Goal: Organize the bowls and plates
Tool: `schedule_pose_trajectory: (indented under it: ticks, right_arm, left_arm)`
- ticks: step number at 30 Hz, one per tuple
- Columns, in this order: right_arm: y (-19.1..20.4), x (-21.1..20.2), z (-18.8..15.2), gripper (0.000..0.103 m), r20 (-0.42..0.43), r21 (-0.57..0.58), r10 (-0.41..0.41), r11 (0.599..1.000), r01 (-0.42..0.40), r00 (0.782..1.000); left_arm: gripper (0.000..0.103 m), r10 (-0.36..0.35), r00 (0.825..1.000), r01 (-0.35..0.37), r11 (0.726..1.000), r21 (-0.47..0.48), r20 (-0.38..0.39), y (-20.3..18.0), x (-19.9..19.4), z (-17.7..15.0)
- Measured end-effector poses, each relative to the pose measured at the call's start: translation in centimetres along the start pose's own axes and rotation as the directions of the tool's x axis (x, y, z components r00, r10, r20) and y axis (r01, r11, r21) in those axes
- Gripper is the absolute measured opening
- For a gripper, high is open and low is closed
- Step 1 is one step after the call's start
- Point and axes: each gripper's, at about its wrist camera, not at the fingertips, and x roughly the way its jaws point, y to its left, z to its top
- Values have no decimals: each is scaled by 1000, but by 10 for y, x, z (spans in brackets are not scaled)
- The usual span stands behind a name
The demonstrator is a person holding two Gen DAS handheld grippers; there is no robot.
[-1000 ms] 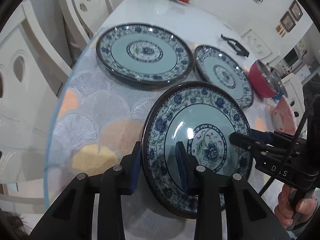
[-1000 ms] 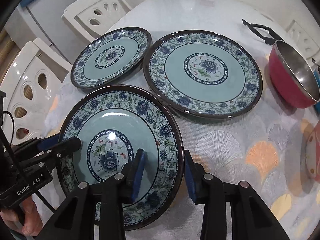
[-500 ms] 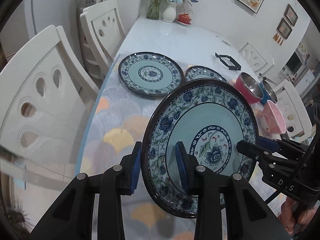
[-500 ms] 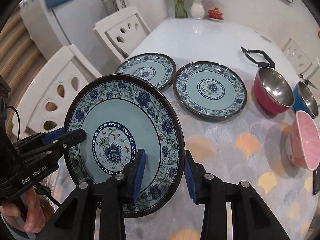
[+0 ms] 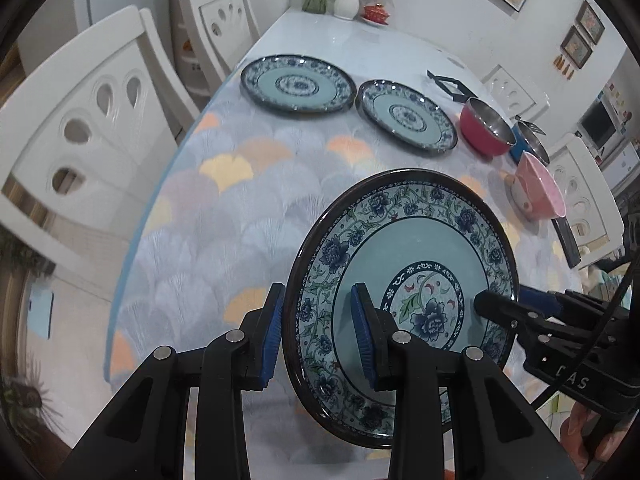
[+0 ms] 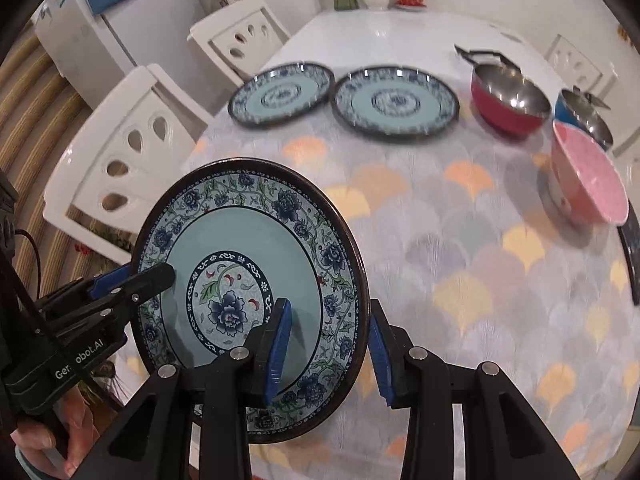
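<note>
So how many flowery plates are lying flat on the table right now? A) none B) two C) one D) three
B: two plates lie side by side on the table, while a third plate is held up by both grippers.

Landmark: held plate (image 6: 248, 280), off the table, pinched at opposite rims by left gripper (image 5: 318, 334) and right gripper (image 6: 326, 342). Tablecloth (image 6: 460, 264) beyond the plate: bare, wide lane up to the far row. Far row blocks that end: two matching plates (image 6: 282, 94) (image 6: 396, 100) lying flat, just beside each other, narrow gap between. Right of them: red bowl (image 6: 510, 102), blue bowl (image 6: 584, 116), pink bowl (image 6: 586, 174), tight cluster, pink one tilted and nearest the plate. Dark flat item (image 6: 632, 252) at the right table edge. Left of the plate: white chairs (image 6: 132, 148) hard against the table edge. Behind the row: open white tabletop (image 6: 384, 36), black trivet (image 5: 450, 84) on it.
</note>
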Motion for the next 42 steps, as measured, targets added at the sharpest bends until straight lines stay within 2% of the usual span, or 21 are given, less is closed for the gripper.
schedule_pose_trajectory:
  ticks: [8,17,27,37,42]
  right_arm:
    - [0,16,-8,38,-44,-4,-9,1000,8,999]
    - [9,47,7,38,-131,-29,-12,1000,9,991]
    - [14,67,8,38,-185,-37,6,999,-14,983]
    - [12,72,14,38,-187,-27,9,1000,-15,982]
    - [10,63,18,38,-161,-49,3,999,-11,987]
  left_arm:
    - [30,9,1000,-9,1000,-27,1,0,2,-12]
    - [30,35,997,-39,998,-58,-61,17,24,-12]
    - [30,38,995,-45,996,-82,-87,31,37,-10]
    - [30,29,994,-37,996,-83,-102,36,44,-3]
    - [30,24,995,-33,995,-91,-94,42,42,4]
